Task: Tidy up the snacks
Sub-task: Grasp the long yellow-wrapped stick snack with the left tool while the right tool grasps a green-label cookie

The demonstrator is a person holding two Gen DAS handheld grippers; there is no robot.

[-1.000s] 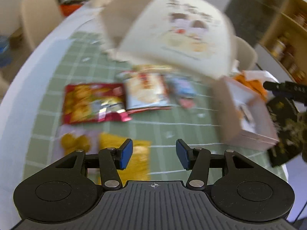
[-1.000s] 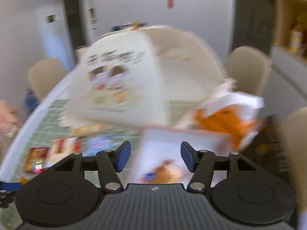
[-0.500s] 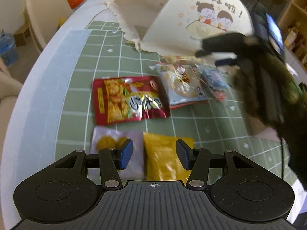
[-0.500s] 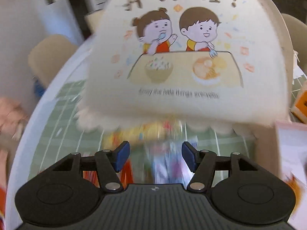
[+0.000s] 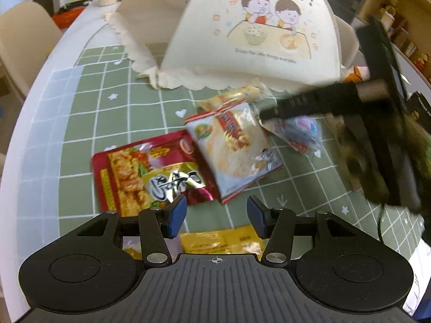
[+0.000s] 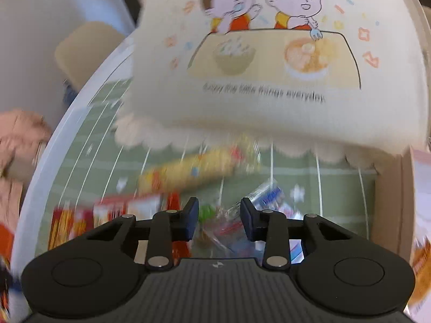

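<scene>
Left wrist view: snack packets are still lying loose on the bench as the right gripper, at two o'clock, is closing on a clear packet, the left gripper hanging half-open and empty.

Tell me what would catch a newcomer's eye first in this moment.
The cream food cover printed with two cartoon children eating dominates the back of the green checked tablecloth. In front of it lie bright snack packets, a red packet beside a white one. The right gripper is closing around a clear candy bag.
</scene>
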